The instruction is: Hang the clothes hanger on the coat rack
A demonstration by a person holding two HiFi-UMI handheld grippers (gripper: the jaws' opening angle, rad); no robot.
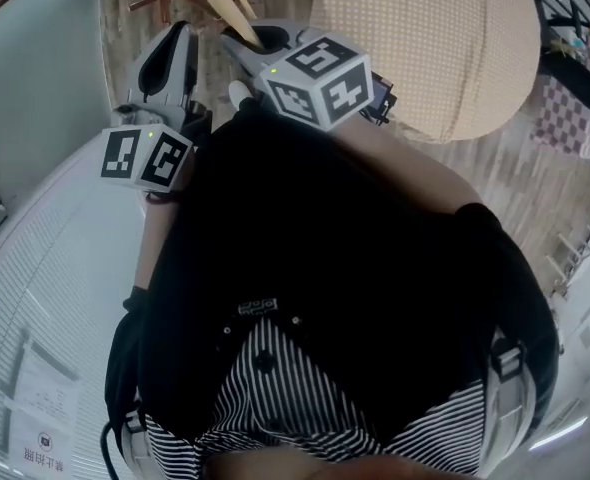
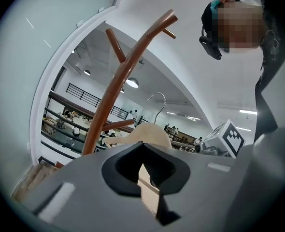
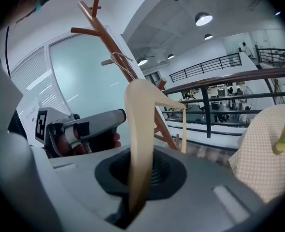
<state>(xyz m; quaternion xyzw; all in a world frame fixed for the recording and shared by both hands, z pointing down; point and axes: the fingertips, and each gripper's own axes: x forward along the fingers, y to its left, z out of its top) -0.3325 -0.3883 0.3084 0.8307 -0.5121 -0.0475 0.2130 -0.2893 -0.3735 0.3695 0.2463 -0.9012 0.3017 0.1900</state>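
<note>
Between the jaws of the right gripper (image 3: 138, 177), one pale arm of the clothes hanger (image 3: 141, 124) is clenched, the wood rising from the dark pads toward 12 o'clock in the right gripper view, and its other arm slopes off toward 3 o'clock. At 9 o'clock of that grip, just beside it, the left gripper (image 2: 148, 174) points the same way; its pads are drawn together to a sliver and grasp nothing. In the head view both tools sit side by side above the person's dark torso, with wood floor (image 1: 475, 163) at 3 o'clock. Beyond the jaws, the hanger's wire hook (image 3: 119, 58) stands at the top of the wood, near the coat rack (image 2: 114, 88). In the left gripper view the hook shows at 3 o'clock of the brown trunk with clear air between them, so it hangs on no peg. The rack's angled pegs branch off toward 11 and 1 o'clock above the hook. Room is tight at 9 o'clock, where a frosted glass panel (image 3: 79, 66) stands behind the rack, and at 3 o'clock, where a beige woven seat (image 1: 425, 38) bulges near the right gripper. Farther out runs a dark railing (image 3: 215, 81).
</note>
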